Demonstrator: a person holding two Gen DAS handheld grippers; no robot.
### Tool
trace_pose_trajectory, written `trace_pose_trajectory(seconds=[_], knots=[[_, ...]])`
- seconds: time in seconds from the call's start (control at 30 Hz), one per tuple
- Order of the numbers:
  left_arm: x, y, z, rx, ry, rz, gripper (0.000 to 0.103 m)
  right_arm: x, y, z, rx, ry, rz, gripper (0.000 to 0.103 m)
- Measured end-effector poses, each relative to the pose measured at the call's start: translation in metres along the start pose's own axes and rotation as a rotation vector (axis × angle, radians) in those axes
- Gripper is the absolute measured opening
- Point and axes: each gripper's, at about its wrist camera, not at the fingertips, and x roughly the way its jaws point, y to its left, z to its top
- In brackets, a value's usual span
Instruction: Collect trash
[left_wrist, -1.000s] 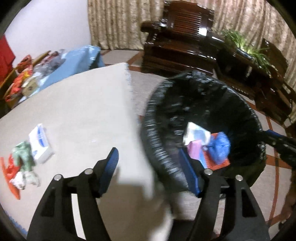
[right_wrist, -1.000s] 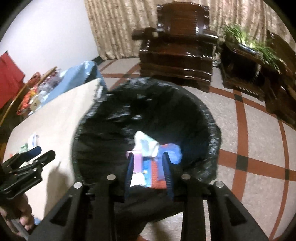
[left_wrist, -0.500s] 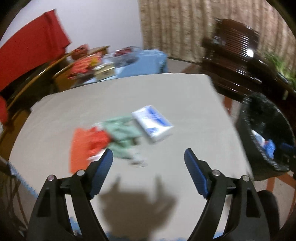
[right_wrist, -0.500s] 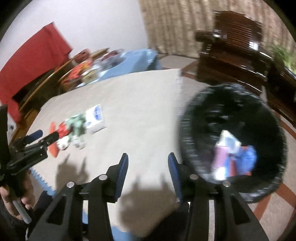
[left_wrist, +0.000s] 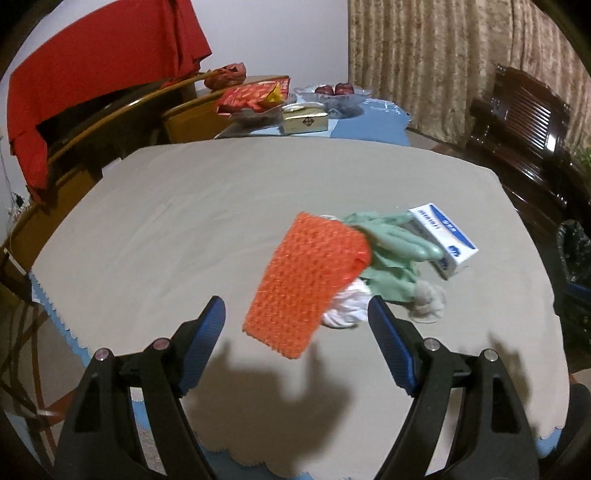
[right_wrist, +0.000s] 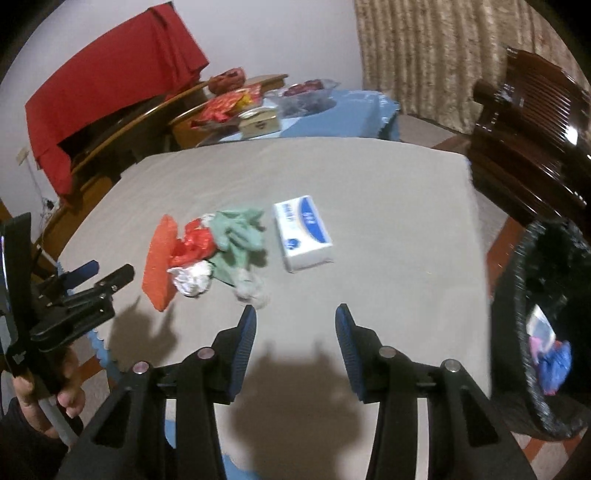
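Note:
A pile of trash lies on the beige table (left_wrist: 184, 229): an orange mesh pad (left_wrist: 306, 284) (right_wrist: 159, 266), a green glove (left_wrist: 391, 254) (right_wrist: 236, 232), crumpled white paper (left_wrist: 345, 306) (right_wrist: 192, 280), red wrapper (right_wrist: 195, 243), a grey wad (right_wrist: 253, 290), and a white-and-blue tissue pack (left_wrist: 443, 236) (right_wrist: 303, 230). My left gripper (left_wrist: 295, 332) is open and empty just before the orange pad; it also shows in the right wrist view (right_wrist: 99, 280). My right gripper (right_wrist: 295, 332) is open and empty, short of the pile.
A bin with a black liner (right_wrist: 517, 295) stands off the table's right edge, holding some trash (right_wrist: 554, 362). Behind the table are a cluttered blue-covered table (left_wrist: 351, 122), a chair with red cloth (left_wrist: 103, 74) and dark wooden armchairs (right_wrist: 535, 122).
Both grippers swung left from over the bin to face the table. The left gripper closed in on the trash pile. Both stay open and empty.

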Motion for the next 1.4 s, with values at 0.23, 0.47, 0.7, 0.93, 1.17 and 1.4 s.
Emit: trace_pose_trajectory(seconds=[0.23,0.47,0.7,0.93,1.17,1.4], knots=[[0.029,0.009,0.005,-0.015,0.013,-0.044,0.077,0.034,0.036,0.015,-0.055,0.006,0.014,0.044],[0.051,0.002,0.015,-0.009,0.013,-0.102,0.077,0.062,0.042,0.029,-0.058,0.025,0.009,0.044],[0.071,0.001,0.021,-0.013,0.028,-0.131,0.070,0.079,0.047,0.035,-0.063,0.035,0.011,0.044],[0.084,0.011,0.025,-0.034,0.071,-0.174,0.010,0.088,0.057,0.041,-0.084,0.034,0.045,0.044],[0.062,0.021,0.036,-0.043,0.020,-0.180,0.008,0.103,0.077,0.049,-0.113,0.030,0.073,0.044],[0.056,0.029,0.041,-0.055,0.007,-0.173,0.008,0.131,0.081,0.054,-0.116,0.064,0.065,0.037]])
